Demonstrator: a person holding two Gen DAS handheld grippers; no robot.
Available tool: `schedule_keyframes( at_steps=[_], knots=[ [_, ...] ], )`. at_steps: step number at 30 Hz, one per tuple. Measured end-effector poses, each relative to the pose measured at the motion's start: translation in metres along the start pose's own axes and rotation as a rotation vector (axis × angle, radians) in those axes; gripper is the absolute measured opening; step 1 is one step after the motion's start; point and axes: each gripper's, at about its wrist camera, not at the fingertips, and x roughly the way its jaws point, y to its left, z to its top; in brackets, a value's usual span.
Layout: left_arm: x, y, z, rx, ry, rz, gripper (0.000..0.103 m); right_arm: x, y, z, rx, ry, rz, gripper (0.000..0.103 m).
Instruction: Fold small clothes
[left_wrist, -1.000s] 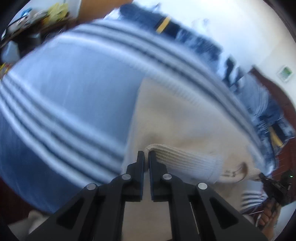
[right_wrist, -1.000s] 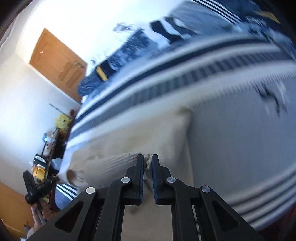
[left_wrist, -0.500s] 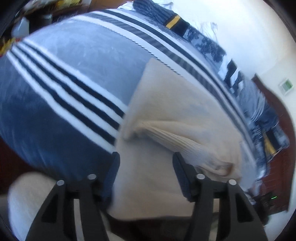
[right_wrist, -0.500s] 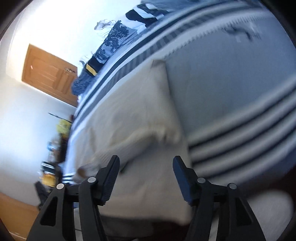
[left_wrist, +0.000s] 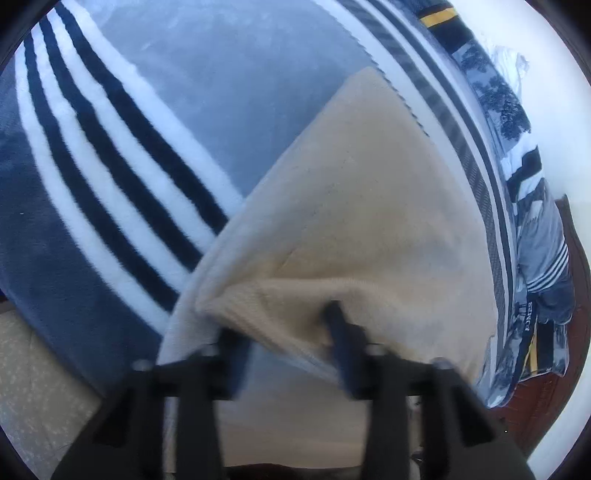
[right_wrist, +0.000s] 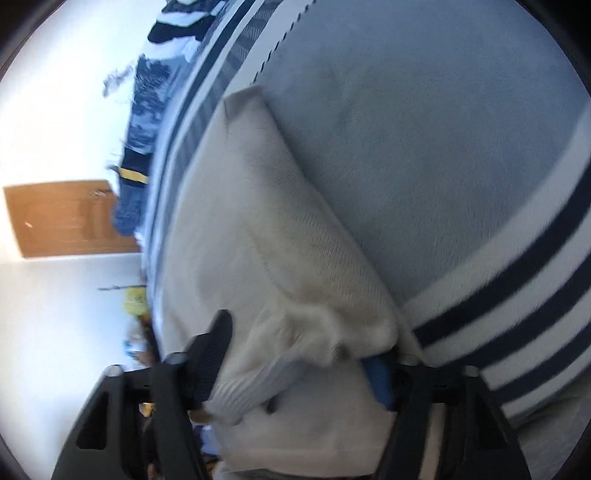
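A cream knitted garment (left_wrist: 369, 206) lies folded on a blue blanket with navy and white stripes (left_wrist: 110, 155). My left gripper (left_wrist: 284, 332) is open, its fingers either side of the garment's ribbed near fold. In the right wrist view the same garment (right_wrist: 258, 229) lies along the blanket (right_wrist: 424, 147). My right gripper (right_wrist: 303, 354) is open, its fingers spread around the bunched near end of the garment. The fingertips are partly hidden by cloth.
A pile of dark blue, white and yellow clothes (left_wrist: 517, 155) lies along the far side of the bed, also in the right wrist view (right_wrist: 140, 122). A wooden door (right_wrist: 62, 218) stands beyond. The bed edge is close below the grippers.
Both grippers were shut on the garment's ribbed edge a second ago; they opened, let it drop folded on the blanket, and have come in low around its near edge.
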Motion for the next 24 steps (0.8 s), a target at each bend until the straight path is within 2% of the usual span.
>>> schedule_keyframes(
  at_steps=[1,2,4,5,7,9,11,13,17,19,20,21,23,24],
  knots=[
    [-0.004,0.004,-0.001,0.011,-0.011,-0.014,0.013,-0.001,0.003,-0.001,-0.024,0.0,-0.031,0.029],
    [-0.008,0.01,-0.003,0.018,-0.021,-0.028,0.007,-0.005,0.005,-0.002,-0.053,-0.002,-0.047,0.018],
    [-0.021,0.023,-0.012,0.053,-0.054,-0.107,0.005,-0.018,0.006,-0.01,-0.107,-0.023,-0.059,0.016],
    [-0.028,0.028,-0.016,0.076,-0.077,-0.127,0.005,-0.026,0.004,-0.017,-0.124,-0.033,-0.05,0.01],
    [-0.034,0.039,-0.028,0.12,-0.108,-0.144,0.004,-0.043,-0.003,-0.029,-0.172,-0.061,-0.01,0.006],
    [-0.026,0.047,-0.031,0.134,-0.101,-0.151,0.005,-0.055,-0.012,-0.039,-0.223,-0.085,-0.023,0.004],
    [-0.021,0.054,-0.032,0.156,-0.127,-0.139,0.004,-0.05,-0.031,-0.041,-0.206,-0.074,-0.024,0.001],
    [-0.021,0.055,-0.035,0.144,-0.124,-0.162,0.004,-0.048,-0.041,-0.038,-0.163,-0.064,-0.009,0.001],
    [-0.039,0.052,-0.046,0.201,-0.172,-0.159,0.006,-0.057,-0.034,-0.049,-0.237,-0.065,0.055,0.003],
    [-0.037,0.05,-0.045,0.204,-0.16,-0.157,0.007,-0.057,-0.032,-0.056,-0.25,-0.052,0.056,0.015],
    [-0.035,0.051,-0.045,0.199,-0.15,-0.157,0.007,-0.054,-0.033,-0.057,-0.243,-0.04,0.058,0.043],
    [-0.034,0.053,-0.044,0.191,-0.142,-0.156,0.007,-0.052,-0.033,-0.058,-0.237,-0.035,0.059,0.061],
    [-0.034,0.051,-0.043,0.184,-0.138,-0.174,0.01,-0.049,-0.034,-0.061,-0.235,-0.028,0.073,0.061],
    [-0.034,0.051,-0.042,0.181,-0.141,-0.188,0.018,-0.045,-0.032,-0.062,-0.237,-0.017,0.068,0.061]
  ],
)
